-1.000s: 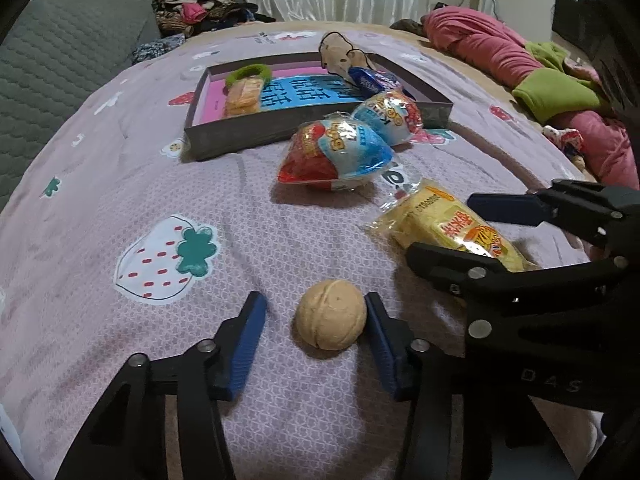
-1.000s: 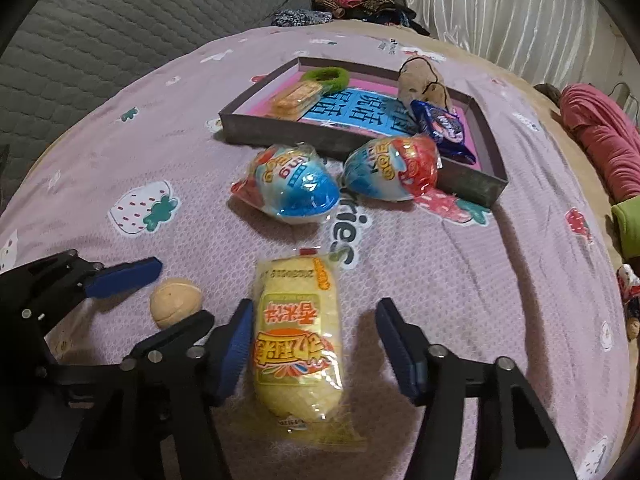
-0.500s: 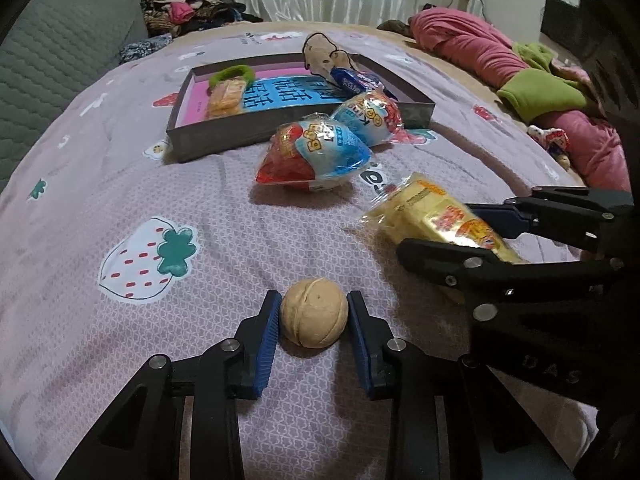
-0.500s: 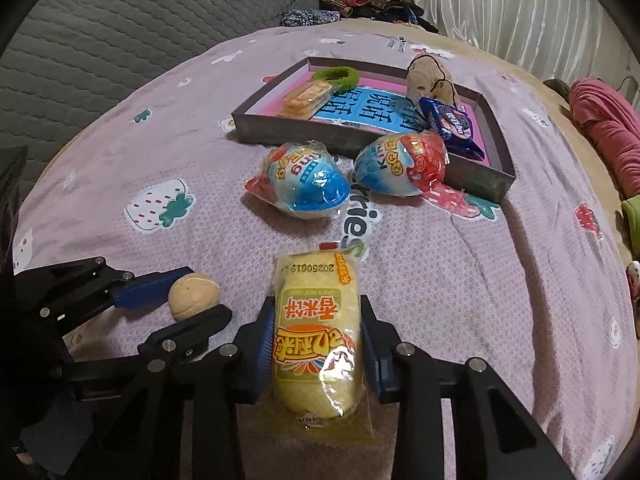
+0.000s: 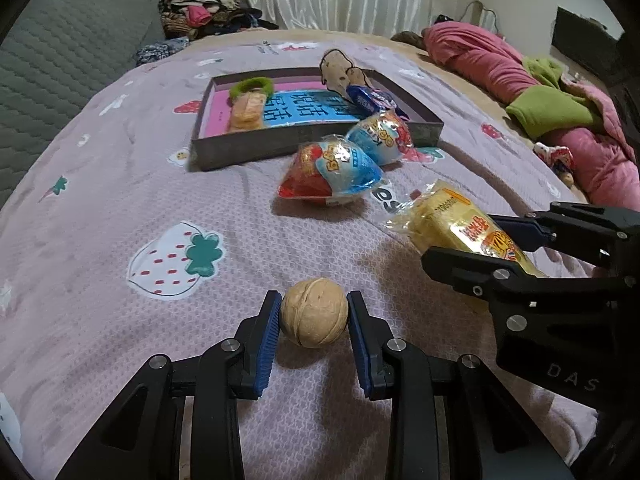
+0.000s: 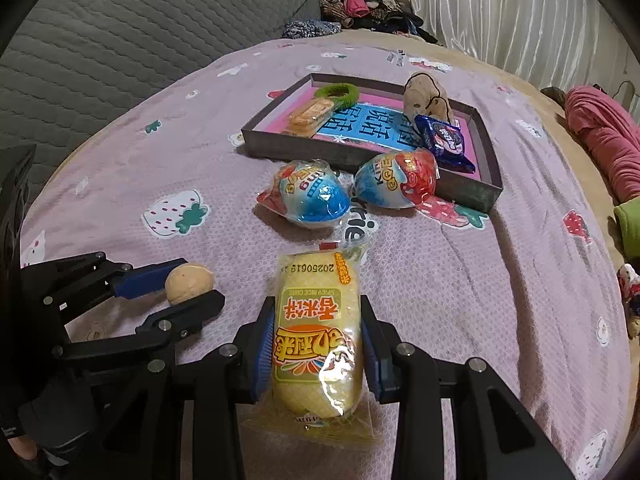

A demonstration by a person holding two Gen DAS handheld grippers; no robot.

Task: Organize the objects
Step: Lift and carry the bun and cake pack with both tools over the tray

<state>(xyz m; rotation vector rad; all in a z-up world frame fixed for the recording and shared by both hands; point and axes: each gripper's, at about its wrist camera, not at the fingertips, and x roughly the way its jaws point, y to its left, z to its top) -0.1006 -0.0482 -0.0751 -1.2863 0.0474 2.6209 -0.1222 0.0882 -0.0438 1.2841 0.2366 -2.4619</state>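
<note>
Left gripper (image 5: pixel 314 322): blue-padded fingers (image 5: pixel 267 344) closed onto one round tan walnut (image 5: pixel 314 317); pads press both its sides. Jaws closed in earlier within the last second, steady since.
Walnut position: on the pink strawberry-print bedspread (image 5: pixel 120 200), near the front edge of the view.
Right gripper (image 6: pixel 318 346): fingers (image 6: pixel 262 350) clamped on one yellow plastic-wrapped rice-cake snack packet (image 6: pixel 316 332), gripped across its width. Jaws likewise closed in earlier within the last second.
Packet position: lying lengthwise on the bedspread, just right of the walnut.
Egg-shaped toys in clear wrap: two, blue and red (image 6: pixel 306 194) (image 6: pixel 396 184), side by side between the packet and the tray; the right one touches the tray wall.
Tray: one shallow dark rectangular box (image 6: pixel 468 194) with pink and blue printed floor.
Tray contents, counted: one green fuzzy ring (image 6: pixel 338 94), one orange wrapped biscuit (image 6: pixel 310 114), one tan plush toy (image 6: pixel 426 96), one dark blue cookie packet (image 6: pixel 444 140).
Surroundings: pink rolled blanket (image 5: pixel 500 68) at right, grey quilted headboard (image 6: pixel 120 40) at left.
</note>
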